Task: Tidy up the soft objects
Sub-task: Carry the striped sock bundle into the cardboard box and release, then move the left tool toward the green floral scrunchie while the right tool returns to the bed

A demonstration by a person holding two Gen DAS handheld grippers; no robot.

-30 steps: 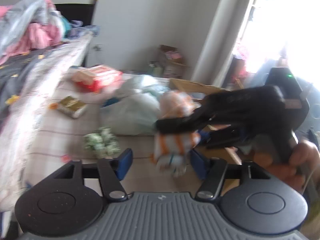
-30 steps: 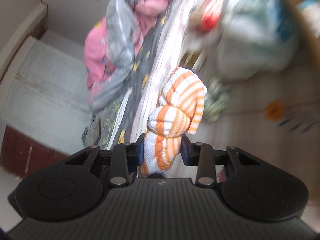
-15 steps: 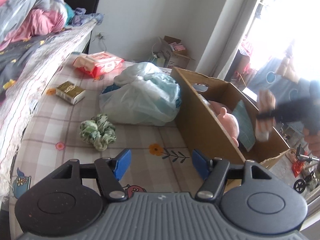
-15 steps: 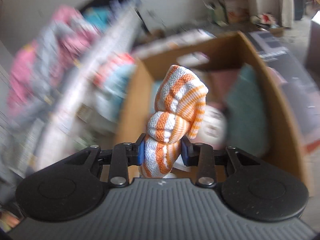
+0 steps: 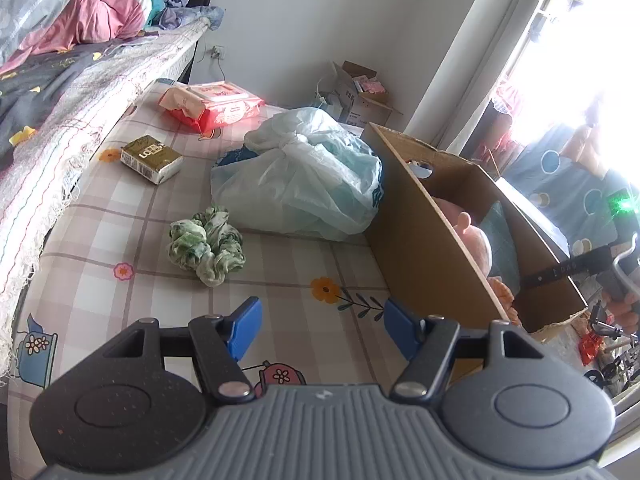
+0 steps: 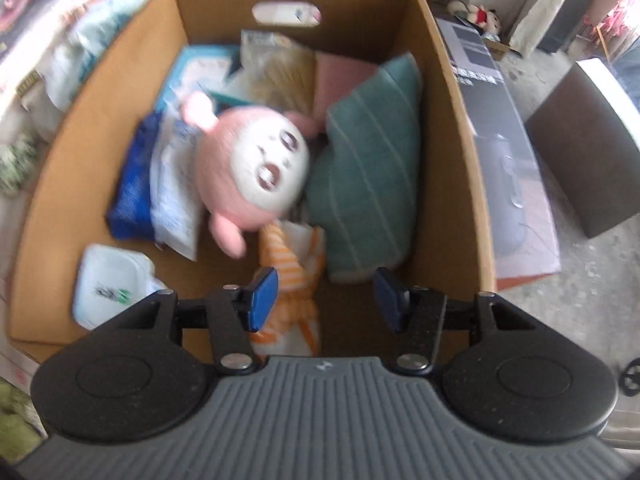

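2 views split the scene. The right wrist view looks straight down into the cardboard box (image 6: 448,92), where the orange-striped cloth (image 6: 294,280) lies on the floor of the box at 6 o'clock from the pink plush toy (image 6: 252,172), with the green striped pillow (image 6: 368,176) at 3 o'clock of that toy. The right gripper (image 6: 324,298) hangs over the cloth with its jaws spread wide, gripping nothing (the frame is motion-blurred).

The left wrist view shows what the other does not: the green scrunchie (image 5: 206,246) on the checked sheet (image 5: 120,216), at 8 o'clock from the tied plastic bag (image 5: 300,176). The left gripper (image 5: 318,330) is wide apart and empty, with the scrunchie at its 11 o'clock.
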